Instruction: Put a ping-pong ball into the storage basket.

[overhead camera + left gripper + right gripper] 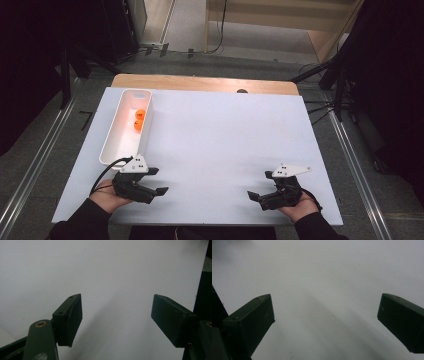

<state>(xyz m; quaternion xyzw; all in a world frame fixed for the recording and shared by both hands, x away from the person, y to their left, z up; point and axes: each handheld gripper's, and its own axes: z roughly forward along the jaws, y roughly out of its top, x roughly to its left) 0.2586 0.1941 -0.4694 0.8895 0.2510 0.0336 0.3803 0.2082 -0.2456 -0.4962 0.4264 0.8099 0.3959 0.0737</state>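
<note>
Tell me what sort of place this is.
Probably a lab or recording studio: a white sheet-covered wooden table ringed by black curtains, floor rails, trailing cables, and a long white plastic tray of small orange balls.

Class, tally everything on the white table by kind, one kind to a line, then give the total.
Orange balls: 2, in the tray
White tray: 1
Left gripper: 1
Right gripper: 1
Total: 5

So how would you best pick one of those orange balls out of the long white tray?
Probably from straight above: the white tray has tall walls close beside the orange balls. Open jaws go down either side of one ball's widest part, set along the tray's length, where there is more room.
</note>
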